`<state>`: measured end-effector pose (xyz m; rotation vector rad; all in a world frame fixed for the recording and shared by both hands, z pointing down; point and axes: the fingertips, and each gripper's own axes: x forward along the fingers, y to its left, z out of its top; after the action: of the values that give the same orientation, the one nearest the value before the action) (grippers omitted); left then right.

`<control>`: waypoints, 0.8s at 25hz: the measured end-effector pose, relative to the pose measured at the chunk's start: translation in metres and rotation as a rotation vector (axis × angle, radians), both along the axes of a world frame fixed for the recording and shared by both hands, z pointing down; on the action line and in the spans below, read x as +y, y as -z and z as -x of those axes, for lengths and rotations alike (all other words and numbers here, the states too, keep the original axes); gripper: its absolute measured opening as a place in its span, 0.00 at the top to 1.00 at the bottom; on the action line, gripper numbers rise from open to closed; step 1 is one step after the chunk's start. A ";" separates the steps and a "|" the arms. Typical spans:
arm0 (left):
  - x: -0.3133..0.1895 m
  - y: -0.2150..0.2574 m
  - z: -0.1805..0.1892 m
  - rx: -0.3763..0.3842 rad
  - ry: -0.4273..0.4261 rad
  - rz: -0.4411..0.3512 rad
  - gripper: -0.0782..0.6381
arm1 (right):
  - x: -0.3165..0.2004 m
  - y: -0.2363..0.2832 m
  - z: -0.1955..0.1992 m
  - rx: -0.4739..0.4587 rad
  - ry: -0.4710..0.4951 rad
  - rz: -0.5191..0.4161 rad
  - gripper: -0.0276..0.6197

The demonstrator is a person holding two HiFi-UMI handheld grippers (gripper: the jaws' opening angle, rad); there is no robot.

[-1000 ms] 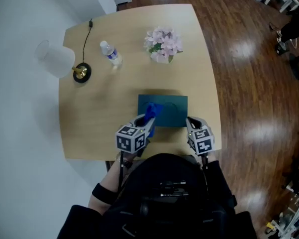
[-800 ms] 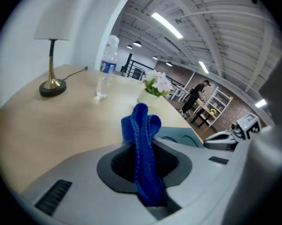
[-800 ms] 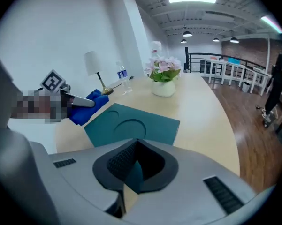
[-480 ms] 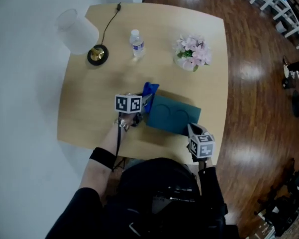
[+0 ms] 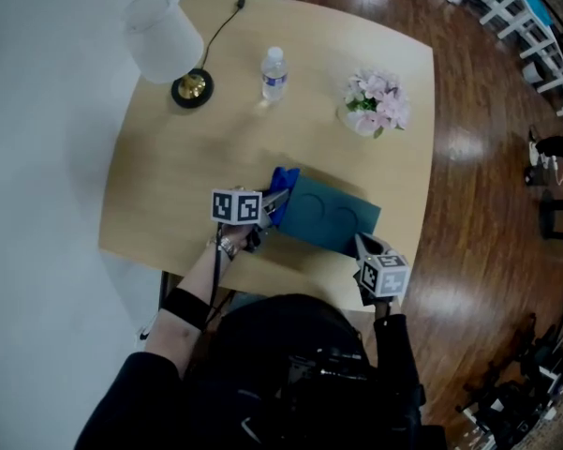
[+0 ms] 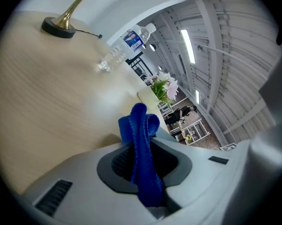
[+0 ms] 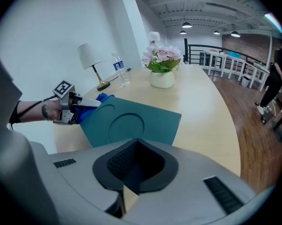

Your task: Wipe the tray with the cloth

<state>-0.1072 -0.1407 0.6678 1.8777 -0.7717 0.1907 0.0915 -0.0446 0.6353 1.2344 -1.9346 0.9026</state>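
While left tool (image 5: 276, 204) clamps cloth (image 5: 283, 181), tray (image 5: 333, 216) flat, long axis running sideways

Lamp (image 5: 164, 40), water bottle (image 5: 274, 73) and flowers (image 5: 378, 101) on table (image 5: 169, 186).

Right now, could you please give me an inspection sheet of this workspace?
Surface: light wooden table.
Job's things: teal tray near the front edge; blue cloth at its left end.
Clutter: lamp, bottle and flowers along the far side.
Grippers: left tool shut on the cloth; right tool at the tray's near corner, jaws close together, grip unclear.
Cables: lamp cord runs to the far edge.
Surroundings: white wall on the left, wood floor on the right.
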 end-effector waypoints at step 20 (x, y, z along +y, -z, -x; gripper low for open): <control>0.050 0.020 0.047 -0.120 0.033 -0.079 0.79 | -0.002 -0.002 -0.001 -0.003 0.016 -0.025 0.94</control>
<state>-0.1539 -0.0911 0.6477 1.9400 -0.9024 0.2571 0.0927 -0.0462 0.6370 1.2311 -1.9609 0.8745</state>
